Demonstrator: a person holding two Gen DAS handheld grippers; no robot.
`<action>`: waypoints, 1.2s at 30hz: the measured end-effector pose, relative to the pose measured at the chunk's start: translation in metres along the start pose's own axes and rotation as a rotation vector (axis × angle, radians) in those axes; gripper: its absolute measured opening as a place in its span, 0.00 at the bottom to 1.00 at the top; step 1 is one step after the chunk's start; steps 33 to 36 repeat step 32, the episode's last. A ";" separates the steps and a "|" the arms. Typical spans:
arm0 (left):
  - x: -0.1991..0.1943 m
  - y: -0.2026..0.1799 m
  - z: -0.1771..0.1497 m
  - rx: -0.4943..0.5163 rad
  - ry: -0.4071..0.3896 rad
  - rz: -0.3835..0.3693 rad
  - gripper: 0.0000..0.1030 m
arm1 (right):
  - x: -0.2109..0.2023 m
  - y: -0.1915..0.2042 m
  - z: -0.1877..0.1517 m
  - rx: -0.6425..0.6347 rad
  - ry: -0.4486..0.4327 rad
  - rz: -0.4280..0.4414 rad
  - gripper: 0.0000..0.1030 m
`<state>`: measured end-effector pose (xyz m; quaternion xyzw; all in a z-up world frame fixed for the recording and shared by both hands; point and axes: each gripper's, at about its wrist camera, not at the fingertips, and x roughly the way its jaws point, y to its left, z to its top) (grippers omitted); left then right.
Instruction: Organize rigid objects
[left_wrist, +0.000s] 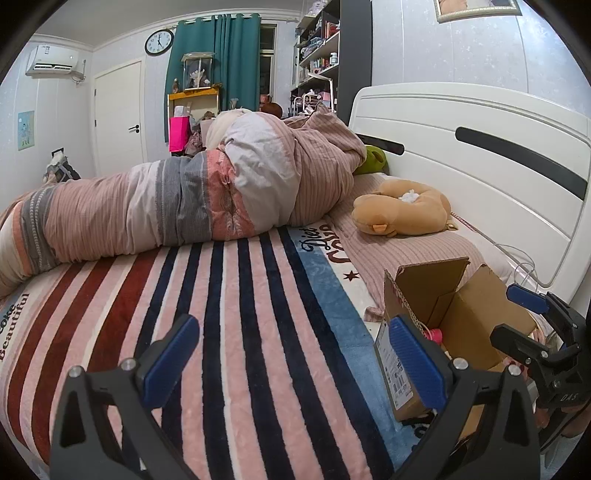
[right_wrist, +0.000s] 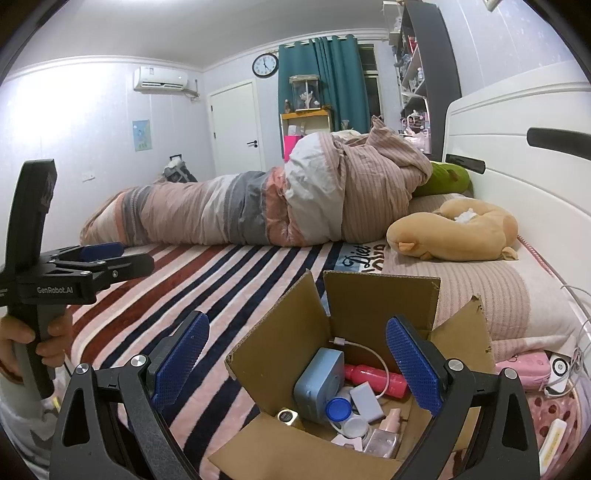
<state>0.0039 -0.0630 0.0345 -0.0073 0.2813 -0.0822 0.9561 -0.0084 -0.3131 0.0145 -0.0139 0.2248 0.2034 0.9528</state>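
**Both grippers wide open over the bed, box already has stuff in it**

So the cardboard box sits on the striped blanket, toward the headboard end of the bed, flaps up. The right wrist view looks straight down into it: a grey-blue case standing on edge, a pink bottle lying behind it, a white cable looping over both, a white block leaning beside the case, a blue-lidded jar, a small clear bottle and a gold-capped tube near the front wall. All of it is jumbled together and touching.

The right gripper hangs over the box's near side, jaws spread wide, nothing between the blue pads. One pad is over the blanket, the other over the box's right side.

The left gripper is off to the left of the box over bare blanket, also spread wide with nothing held. Its right pad overlaps the box's labelled side in the left wrist view; can't tell if it's touching.

A tan plush lies on the pillow by the headboard, with a rolled duvet across the far edge of the bed.
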 end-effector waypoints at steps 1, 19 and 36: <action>0.000 0.000 0.000 0.000 0.000 0.000 0.99 | 0.000 0.000 0.000 0.000 0.000 0.000 0.94; 0.000 0.002 0.000 0.002 0.003 0.000 0.99 | 0.000 -0.001 0.000 0.001 0.000 0.000 0.94; -0.001 0.004 -0.002 0.003 0.005 0.001 0.99 | -0.001 -0.002 0.000 0.006 -0.003 -0.002 0.94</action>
